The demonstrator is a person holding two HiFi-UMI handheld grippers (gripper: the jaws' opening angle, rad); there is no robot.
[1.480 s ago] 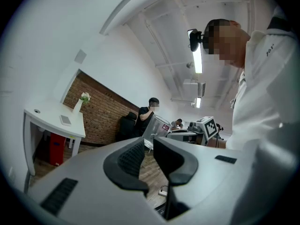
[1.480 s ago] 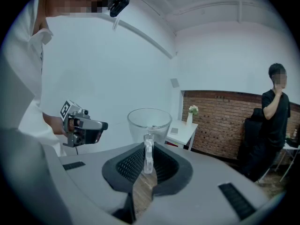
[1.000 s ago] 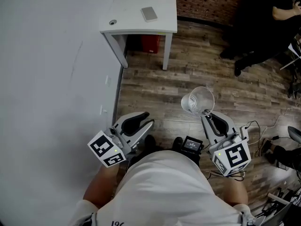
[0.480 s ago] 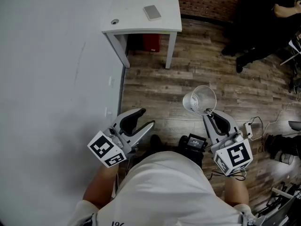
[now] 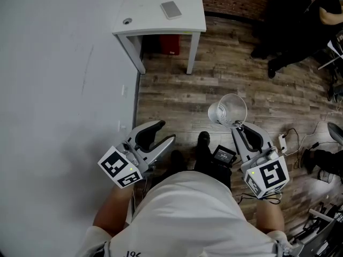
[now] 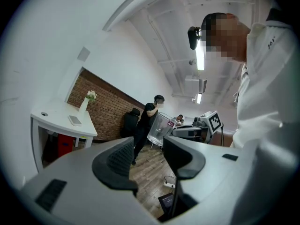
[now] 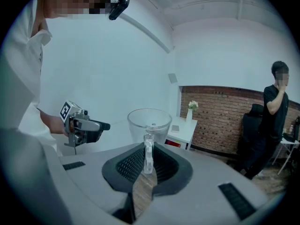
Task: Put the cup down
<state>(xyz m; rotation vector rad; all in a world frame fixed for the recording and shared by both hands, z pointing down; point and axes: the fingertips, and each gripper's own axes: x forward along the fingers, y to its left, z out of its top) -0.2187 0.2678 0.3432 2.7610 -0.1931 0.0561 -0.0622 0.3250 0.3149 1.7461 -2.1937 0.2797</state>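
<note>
A clear glass cup with a handle hangs in the air over the wooden floor. My right gripper is shut on its handle. In the right gripper view the handle stands upright between the ribbed pads, with the empty bowl of the cup just beyond them. My left gripper is held low at the left, next to the white wall, and is open with nothing between its jaws. The left gripper view shows the cup tilted at a distance, past my left gripper.
A white table stands ahead against the wall, with a flat grey device on it and a red box under it. A person in black is at the far right. Cables lie on the floor at the right.
The left gripper's jaws have spread wider apart. The right gripper still holds the cup in about the same place. A black shoe has stepped forward between the grippers.
</note>
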